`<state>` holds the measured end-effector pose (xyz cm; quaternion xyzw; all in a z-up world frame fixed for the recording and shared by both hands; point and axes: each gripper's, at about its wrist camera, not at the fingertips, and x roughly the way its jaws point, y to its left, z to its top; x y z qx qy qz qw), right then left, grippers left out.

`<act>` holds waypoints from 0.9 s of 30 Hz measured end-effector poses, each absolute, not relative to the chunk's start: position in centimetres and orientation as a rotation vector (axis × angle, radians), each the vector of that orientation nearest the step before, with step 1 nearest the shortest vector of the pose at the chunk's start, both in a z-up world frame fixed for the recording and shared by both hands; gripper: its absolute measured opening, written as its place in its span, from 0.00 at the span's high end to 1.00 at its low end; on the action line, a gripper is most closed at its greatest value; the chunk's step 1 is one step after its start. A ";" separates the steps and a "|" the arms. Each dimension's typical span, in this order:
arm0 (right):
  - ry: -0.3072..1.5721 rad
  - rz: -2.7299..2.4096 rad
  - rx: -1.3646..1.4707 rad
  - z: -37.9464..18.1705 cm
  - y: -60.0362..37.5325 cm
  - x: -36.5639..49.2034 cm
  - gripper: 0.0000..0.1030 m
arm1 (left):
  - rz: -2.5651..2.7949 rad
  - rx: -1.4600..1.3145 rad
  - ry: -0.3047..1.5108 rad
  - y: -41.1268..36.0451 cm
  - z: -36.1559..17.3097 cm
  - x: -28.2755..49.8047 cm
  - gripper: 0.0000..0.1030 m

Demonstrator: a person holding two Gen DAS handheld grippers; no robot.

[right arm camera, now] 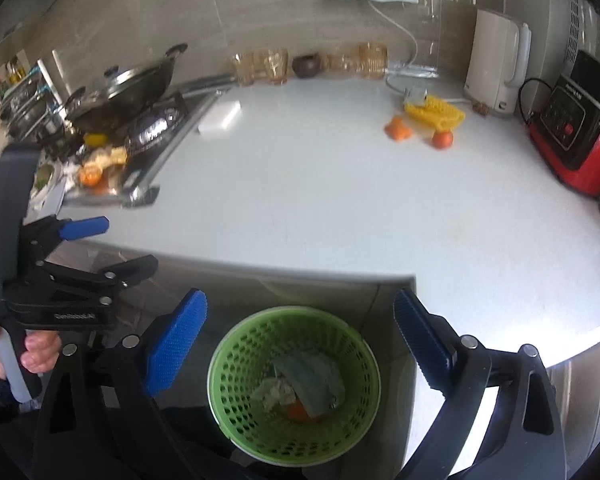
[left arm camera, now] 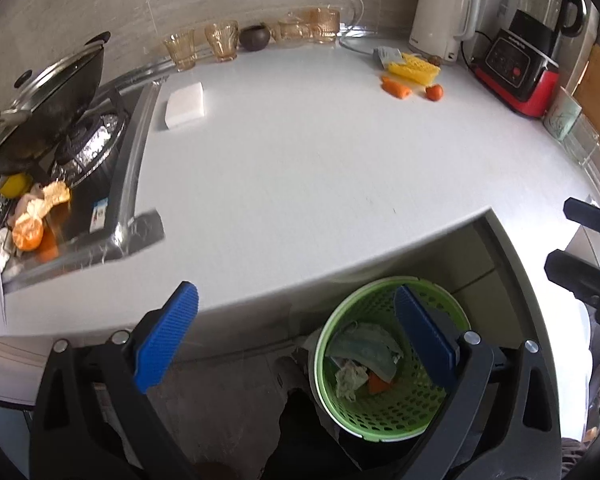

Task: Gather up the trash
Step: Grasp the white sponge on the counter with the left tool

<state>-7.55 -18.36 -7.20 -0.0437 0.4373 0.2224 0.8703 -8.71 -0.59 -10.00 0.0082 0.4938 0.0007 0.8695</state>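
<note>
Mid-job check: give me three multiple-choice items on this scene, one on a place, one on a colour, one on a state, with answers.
1. Where does the green basket stand?
A. on the countertop
B. on the floor below the countertop edge
C. on the stove

2. What colour is the base of the blender?
A. red
B. green
C. white

3. How is the right gripper?
A. shut on an orange peel
B. shut and empty
C. open and empty

Answers:
1 B, it sits below the white countertop edge.
2 A, the base under the black panel is red.
3 C, the blue pads stand wide apart above the basket with nothing between them.
</note>
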 end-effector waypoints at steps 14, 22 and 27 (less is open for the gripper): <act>0.901 0.405 -0.063 -5.8 -15.1 -3.0 0.06 | -0.019 0.025 1.025 3.9 -9.7 -2.2 0.07; 0.929 0.337 -0.042 -6.1 -12.9 0.2 0.02 | 0.008 -0.001 1.044 9.0 -11.6 3.7 0.07; 0.982 0.279 -0.037 -7.1 -11.2 2.3 0.02 | 0.067 -0.017 1.062 13.4 -13.3 9.5 0.07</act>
